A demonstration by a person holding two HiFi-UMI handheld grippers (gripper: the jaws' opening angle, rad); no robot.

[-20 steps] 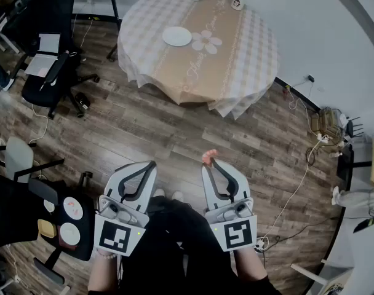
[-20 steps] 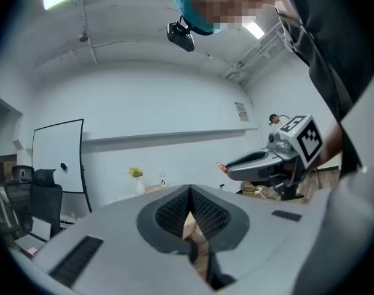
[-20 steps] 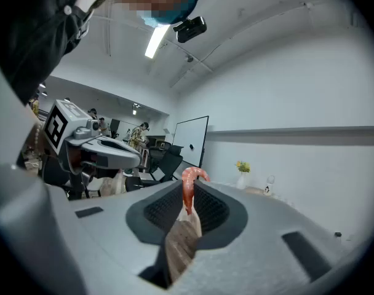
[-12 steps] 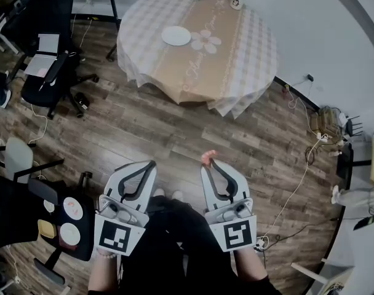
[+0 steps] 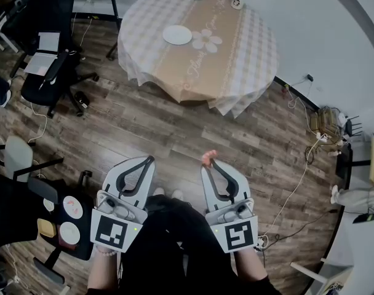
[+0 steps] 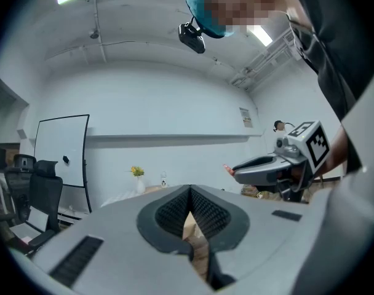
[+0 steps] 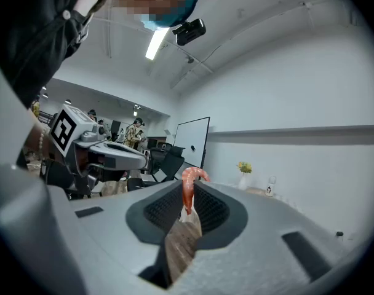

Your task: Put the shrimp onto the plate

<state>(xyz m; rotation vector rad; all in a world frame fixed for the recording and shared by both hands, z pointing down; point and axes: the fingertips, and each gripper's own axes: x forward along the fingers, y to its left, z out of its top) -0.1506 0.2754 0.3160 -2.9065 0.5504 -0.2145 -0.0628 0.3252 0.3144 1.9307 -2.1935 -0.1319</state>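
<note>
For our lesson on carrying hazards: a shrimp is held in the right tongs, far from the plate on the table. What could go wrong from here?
1. The pink curved shrimp is pinched only at the tips of the right tongs; it might slip onto the wooden floor.
2. The round white plate sits well in from the edge of the cloth-covered round table, so placing may need a long reach.
3. Loose white cables on the floor to the right could trip the person.

Glossy shrimp (image 7: 187,189), matt plastic right gripper (image 5: 210,164), wooden floor (image 5: 175,128), cloth tablecloth (image 5: 236,60)
</note>
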